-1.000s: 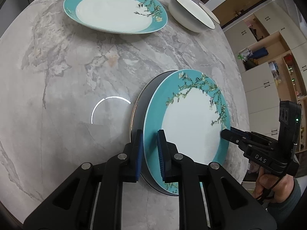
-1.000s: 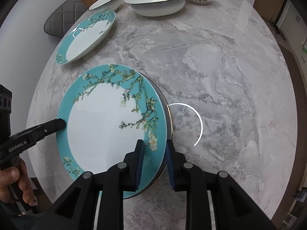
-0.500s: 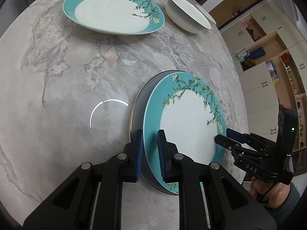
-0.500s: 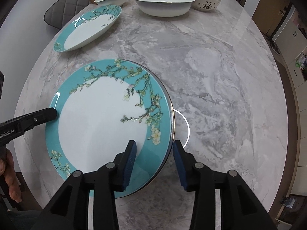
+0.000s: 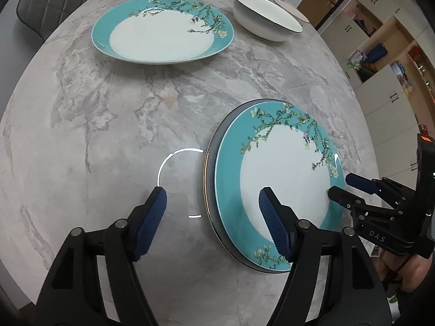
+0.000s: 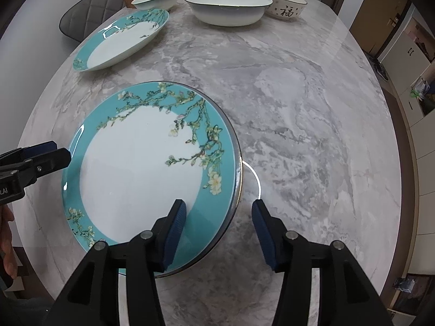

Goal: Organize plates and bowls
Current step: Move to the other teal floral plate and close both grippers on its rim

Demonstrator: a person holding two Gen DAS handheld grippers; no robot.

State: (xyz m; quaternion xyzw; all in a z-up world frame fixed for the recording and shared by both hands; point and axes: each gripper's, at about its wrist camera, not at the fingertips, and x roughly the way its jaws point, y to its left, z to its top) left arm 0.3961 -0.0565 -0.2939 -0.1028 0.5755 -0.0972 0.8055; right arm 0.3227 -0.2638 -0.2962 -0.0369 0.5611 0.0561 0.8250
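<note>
Both grippers have let go of the teal plate: the left gripper and right gripper are opening, pads clear of its rim. The plate now rests on a dark plate near the table's front edge, so this stacking looks done

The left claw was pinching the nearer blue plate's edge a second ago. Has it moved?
Yes. The left claw is opening: its outer finger now sits over the bare table, away from the plate rim.
</note>
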